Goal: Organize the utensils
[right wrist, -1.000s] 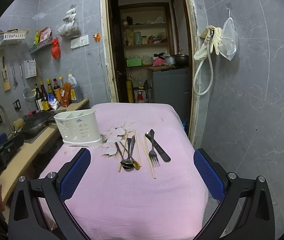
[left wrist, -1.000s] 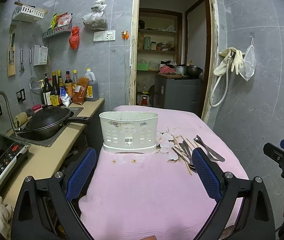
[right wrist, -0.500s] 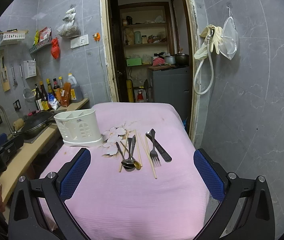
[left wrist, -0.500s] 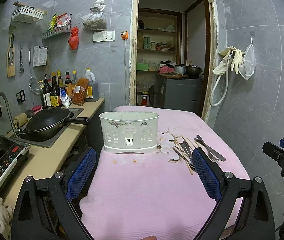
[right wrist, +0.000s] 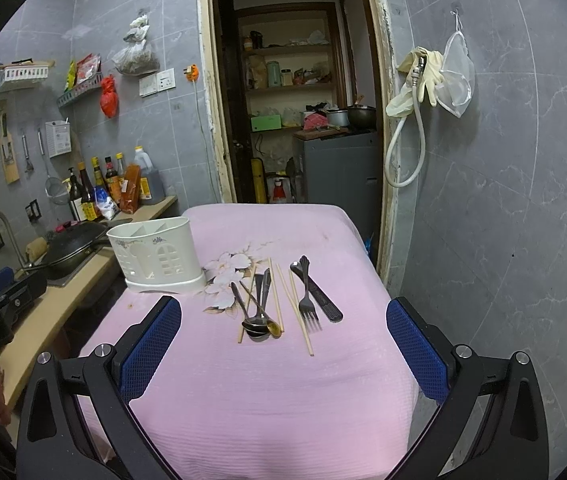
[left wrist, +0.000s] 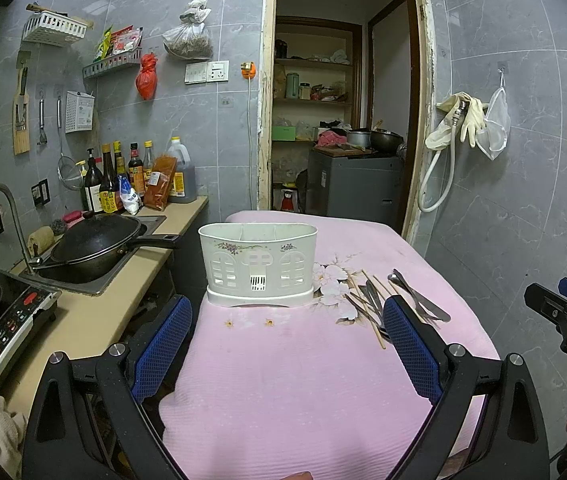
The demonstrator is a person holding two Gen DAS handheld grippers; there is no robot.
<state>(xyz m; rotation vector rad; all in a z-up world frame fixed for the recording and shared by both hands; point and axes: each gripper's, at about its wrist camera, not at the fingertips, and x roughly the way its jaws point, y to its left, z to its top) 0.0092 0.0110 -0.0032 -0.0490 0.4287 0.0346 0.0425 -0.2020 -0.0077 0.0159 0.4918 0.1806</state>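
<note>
Hiding spoons (left wrist: 377, 312), perhaps: left gripper (left wrist: 287, 340) pad.

Both wrist views over pink table (left wrist: 283, 380)

White perforated utensil holder (right wrist: 155, 256) upright on pink cloth, empty compartments, spoons (right wrist: 257, 322), chopsticks (right wrist: 299, 320), fork (right wrist: 308, 300), knife (right wrist: 321, 300) lying flat just beside it

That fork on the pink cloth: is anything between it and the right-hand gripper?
Nothing visible. The right gripper is open, with only bare pink cloth between it and the fork. Chopsticks and a knife lie close alongside the fork.
</note>
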